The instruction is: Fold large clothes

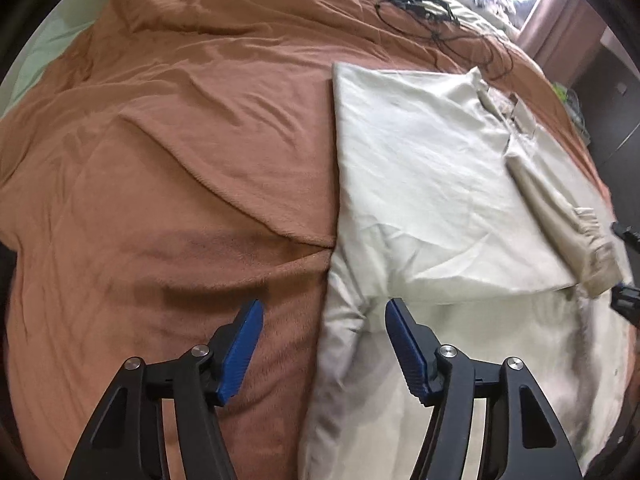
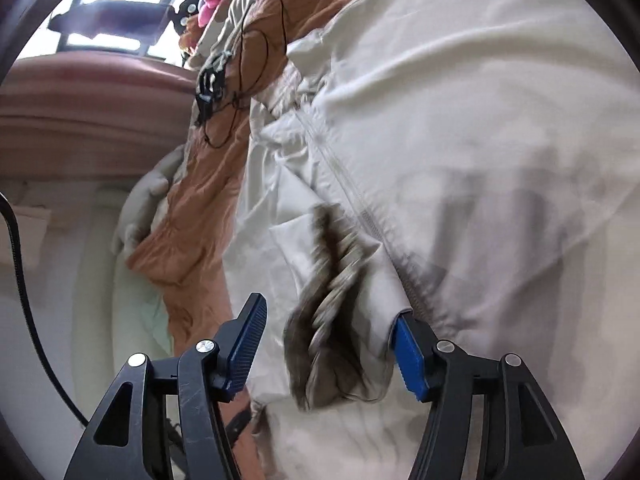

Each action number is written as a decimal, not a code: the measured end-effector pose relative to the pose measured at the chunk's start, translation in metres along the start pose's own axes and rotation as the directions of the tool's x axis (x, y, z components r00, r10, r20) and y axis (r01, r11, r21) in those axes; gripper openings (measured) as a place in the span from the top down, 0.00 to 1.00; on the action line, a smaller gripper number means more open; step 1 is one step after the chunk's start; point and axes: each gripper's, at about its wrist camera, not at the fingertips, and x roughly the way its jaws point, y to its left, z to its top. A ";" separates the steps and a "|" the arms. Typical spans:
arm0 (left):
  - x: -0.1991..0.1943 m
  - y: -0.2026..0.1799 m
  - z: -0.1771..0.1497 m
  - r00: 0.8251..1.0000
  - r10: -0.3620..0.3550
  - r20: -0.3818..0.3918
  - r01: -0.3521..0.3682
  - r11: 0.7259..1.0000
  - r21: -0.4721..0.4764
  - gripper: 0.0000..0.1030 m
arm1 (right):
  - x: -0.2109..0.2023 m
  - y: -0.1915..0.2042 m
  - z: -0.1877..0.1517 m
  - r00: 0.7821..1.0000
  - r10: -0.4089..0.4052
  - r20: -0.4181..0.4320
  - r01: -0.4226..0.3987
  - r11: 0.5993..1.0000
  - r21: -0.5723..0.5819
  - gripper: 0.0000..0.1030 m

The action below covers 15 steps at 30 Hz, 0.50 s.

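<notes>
Hovering wide: left claw (image 1: 324,344) over jacket (image 1: 420,184) edge, right claw (image 2: 332,340) straddling cuff (image 2: 332,320), ungripped. Risk: shutting on 1 layer drags the fold crooked.

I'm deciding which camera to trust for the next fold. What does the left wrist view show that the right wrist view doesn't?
Only the left wrist view shows the jacket's whole folded outline, its straight left edge on the blanket, and the left gripper, open above that edge.

Only the right wrist view shows the cuff up close between the open right gripper's fingers, plus the zipper.

Both show jacket, blanket and the black cable.
</notes>
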 end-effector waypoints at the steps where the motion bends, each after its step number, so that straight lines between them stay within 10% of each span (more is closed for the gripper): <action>1: 0.002 -0.001 0.001 1.000 0.008 -0.001 -0.008 1.000 0.005 0.37 | -0.003 0.003 0.000 1.000 -0.019 0.007 0.019 1.000 -0.025 0.41; 5: 0.013 0.000 0.001 0.999 0.022 -0.026 -0.021 1.000 0.013 0.49 | 0.001 0.006 -0.001 0.996 0.037 -0.076 -0.040 0.998 -0.038 0.22; 15: 0.023 -0.016 0.001 0.999 0.035 -0.028 -0.033 0.997 0.072 0.59 | 0.033 0.022 -0.022 0.955 0.131 -0.268 -0.142 0.990 -0.022 0.21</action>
